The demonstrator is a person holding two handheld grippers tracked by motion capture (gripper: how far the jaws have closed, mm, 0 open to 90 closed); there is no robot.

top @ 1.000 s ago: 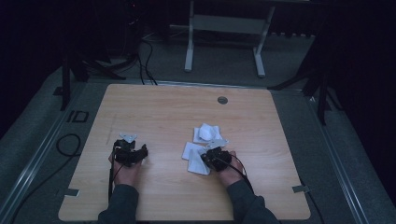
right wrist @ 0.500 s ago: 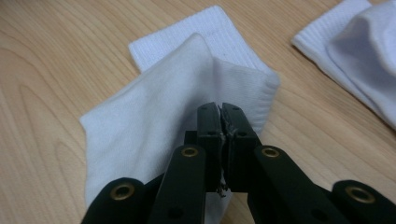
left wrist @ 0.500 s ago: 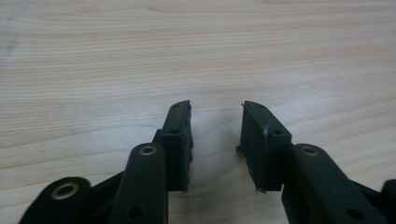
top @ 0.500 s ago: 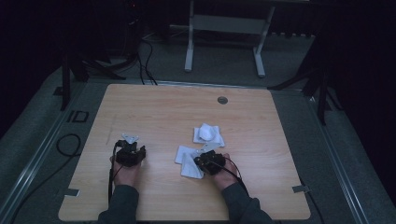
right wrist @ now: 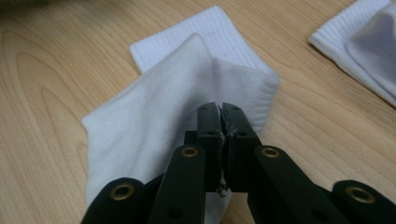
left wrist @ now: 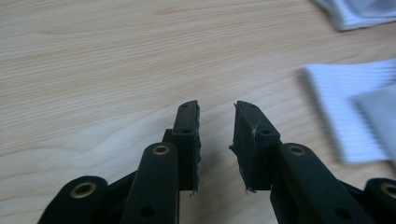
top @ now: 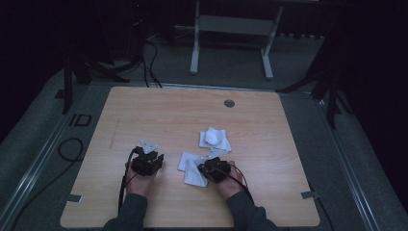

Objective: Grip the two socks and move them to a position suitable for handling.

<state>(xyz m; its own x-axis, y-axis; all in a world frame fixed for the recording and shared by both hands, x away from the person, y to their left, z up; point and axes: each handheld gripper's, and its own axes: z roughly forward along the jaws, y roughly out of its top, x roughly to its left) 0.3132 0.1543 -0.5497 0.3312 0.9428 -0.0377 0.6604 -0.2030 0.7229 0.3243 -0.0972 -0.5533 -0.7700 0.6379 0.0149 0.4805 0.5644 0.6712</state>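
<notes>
A white sock (right wrist: pixel 154 116) lies folded on the wooden table (top: pixel 159 115). My right gripper (right wrist: pixel 220 109) is shut on a raised fold near its ribbed cuff. In the high view this sock (top: pixel 190 169) sits just left of the right gripper (top: pixel 206 167). A second white sock (top: pixel 214 138) lies bunched a little farther back, and its edge (right wrist: pixel 364 42) is at the upper right of the right gripper view. My left gripper (left wrist: pixel 216 109) is open over bare wood with nothing between its jaws. It is left of the held sock (left wrist: pixel 350 112), and in the high view the left gripper (top: pixel 148 156) rests near the front.
A round grey grommet (top: pixel 229 103) is set in the table near its far edge. A metal stand (top: pixel 231 29) and cables (top: pixel 144 53) occupy the dark floor behind the table. Bare wood spreads to the left, right and back of the socks.
My right gripper has drawn the sock a little left and toward the person, away from the bunched sock. The left gripper has shifted slightly right.
</notes>
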